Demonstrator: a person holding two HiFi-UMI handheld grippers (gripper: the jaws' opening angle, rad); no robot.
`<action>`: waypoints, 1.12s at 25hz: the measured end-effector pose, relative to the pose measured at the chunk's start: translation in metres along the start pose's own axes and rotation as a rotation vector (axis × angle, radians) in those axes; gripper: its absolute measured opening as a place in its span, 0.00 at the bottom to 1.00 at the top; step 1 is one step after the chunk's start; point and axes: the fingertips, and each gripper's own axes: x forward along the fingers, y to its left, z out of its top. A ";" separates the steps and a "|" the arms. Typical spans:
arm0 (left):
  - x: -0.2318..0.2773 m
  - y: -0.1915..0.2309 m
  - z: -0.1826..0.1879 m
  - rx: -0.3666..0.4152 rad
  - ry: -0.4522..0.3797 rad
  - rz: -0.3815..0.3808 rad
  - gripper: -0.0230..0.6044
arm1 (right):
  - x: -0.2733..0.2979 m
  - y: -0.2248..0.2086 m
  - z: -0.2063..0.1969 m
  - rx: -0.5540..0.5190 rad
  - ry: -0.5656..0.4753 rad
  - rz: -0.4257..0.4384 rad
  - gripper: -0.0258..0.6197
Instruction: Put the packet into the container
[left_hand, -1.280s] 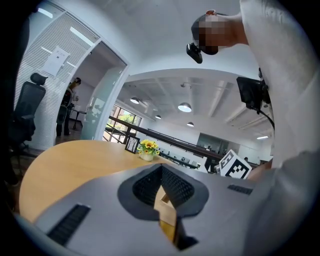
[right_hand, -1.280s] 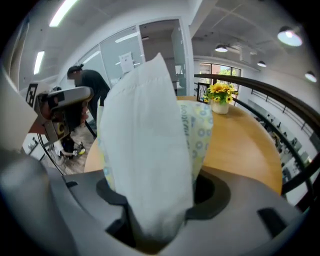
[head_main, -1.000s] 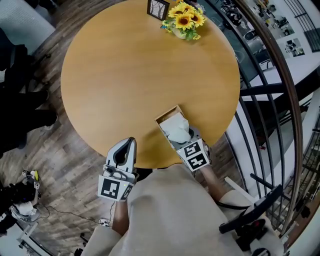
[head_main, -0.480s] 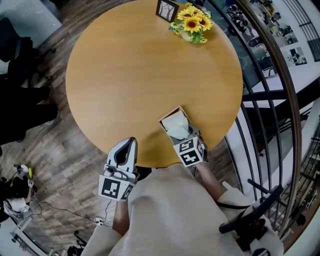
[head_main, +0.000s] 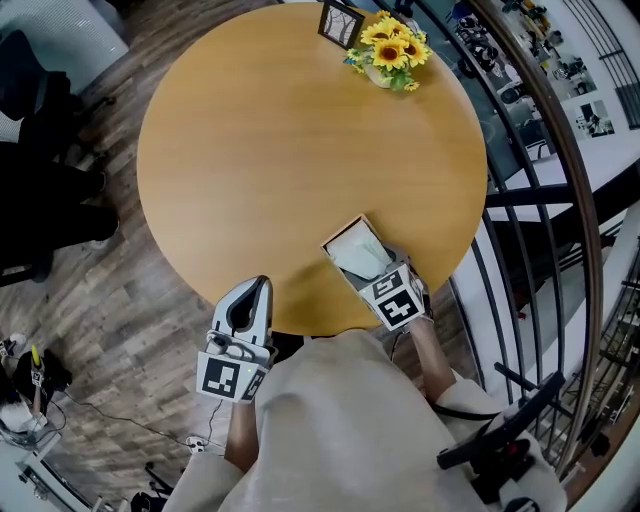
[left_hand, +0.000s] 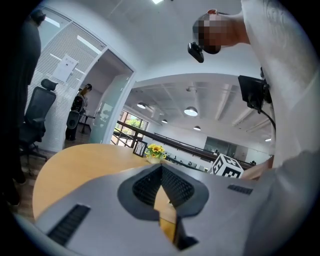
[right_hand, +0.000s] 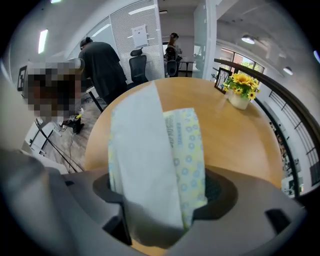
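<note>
a big round table fills the view. the left tongs sit closed and empty at its near edge. further right along that edge is the container, with the packet lying inside. the right tongs have just been opening and sit loose around the packet. flowers stand at the far edge.

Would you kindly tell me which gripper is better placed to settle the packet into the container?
Right: the right gripper sits at the container, its jaws have just been opening around the packet; the left gripper hangs shut at the table edge, away from both.
</note>
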 end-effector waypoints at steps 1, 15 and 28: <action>0.000 0.000 0.000 -0.001 0.000 0.000 0.04 | -0.002 0.000 0.001 -0.002 -0.003 0.016 0.59; 0.002 -0.002 0.000 0.001 -0.001 -0.018 0.04 | -0.020 -0.002 0.018 0.010 -0.124 -0.057 0.56; 0.003 -0.017 0.002 0.034 -0.007 -0.042 0.04 | -0.046 -0.002 0.037 0.091 -0.390 -0.126 0.05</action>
